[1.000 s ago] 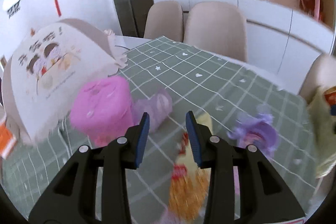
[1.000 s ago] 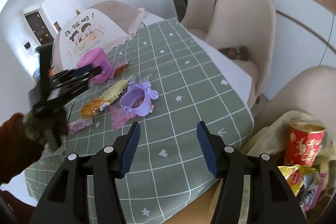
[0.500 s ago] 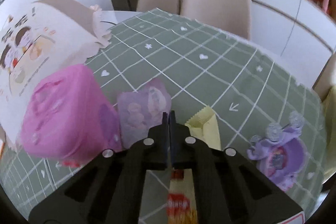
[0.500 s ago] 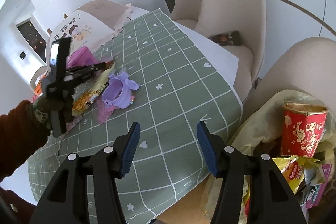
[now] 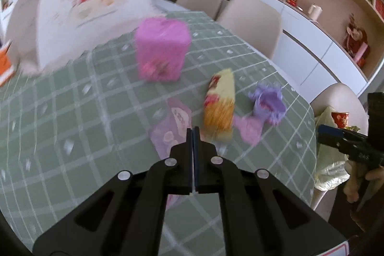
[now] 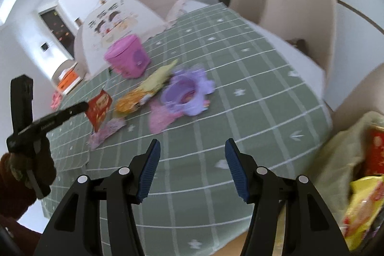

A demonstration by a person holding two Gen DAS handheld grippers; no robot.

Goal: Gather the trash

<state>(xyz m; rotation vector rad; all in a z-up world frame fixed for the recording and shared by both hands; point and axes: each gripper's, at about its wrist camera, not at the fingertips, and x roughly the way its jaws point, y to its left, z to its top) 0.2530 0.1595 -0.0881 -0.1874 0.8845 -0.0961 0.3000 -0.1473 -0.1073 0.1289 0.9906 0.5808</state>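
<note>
Left claw [image 6: 85, 107] is pressed together on a red wrapper [image 6: 99, 109], held above the worktop [image 6: 252, 97]. Right claw [image 6: 192, 169] is spread, pinching nothing. More trash lies on the cloth — yellow packet [image 6: 144, 90], purple cup [image 6: 187, 92], pink tub [image 6: 127, 56] — and the bag [image 6: 340, 152] hangs at the right edge.

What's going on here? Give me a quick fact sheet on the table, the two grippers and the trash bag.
Surface: green checked tablecloth
Left gripper: shut, seemingly pinching a red packet held off the cloth
Right gripper: open, empty, above the cloth
Lying on cloth: pink box, yellow snack bag, purple plastic cup, pink wrapper
Trash bag: beside the table's right edge, with a red can inside
</note>
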